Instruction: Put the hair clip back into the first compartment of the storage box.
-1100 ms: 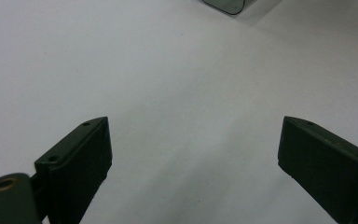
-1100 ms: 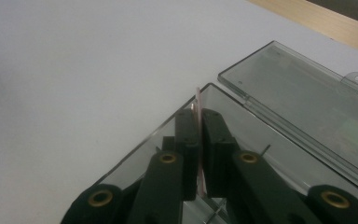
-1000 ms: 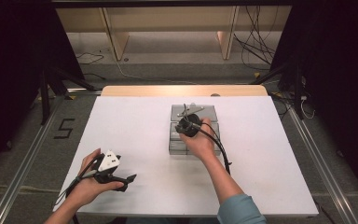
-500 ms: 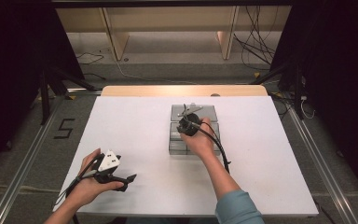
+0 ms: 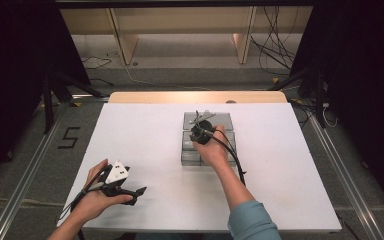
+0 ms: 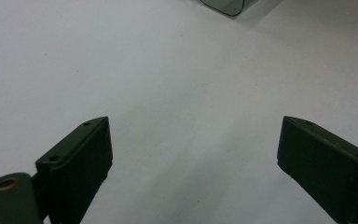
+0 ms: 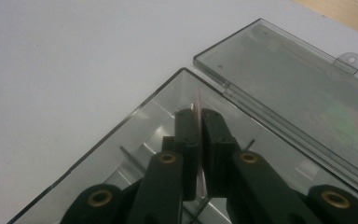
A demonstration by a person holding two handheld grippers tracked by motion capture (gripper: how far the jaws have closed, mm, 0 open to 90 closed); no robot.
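Note:
A clear grey plastic box (image 5: pixel 187 151) lies in the middle of the white table, its hinged lid (image 5: pixel 221 119) folded open on the far side. My right gripper (image 5: pixel 198 120) is held over the box. In the right gripper view its jaws (image 7: pixel 198 117) are shut on a thin pinkish card (image 7: pixel 199 99) that stands on edge above the box's divided tray (image 7: pixel 116 144), with the open lid (image 7: pixel 289 79) beyond. My left gripper (image 5: pixel 137 194) rests near the table's front left, open. Between its jaws (image 6: pixel 193 154) there is only bare table.
The white table top (image 5: pixel 145 135) has a wooden strip (image 5: pixel 195 97) along its far edge. A corner of the box (image 6: pixel 223 5) shows at the top of the left gripper view. Cables trail from both grippers. Floor rails run along both sides of the table.

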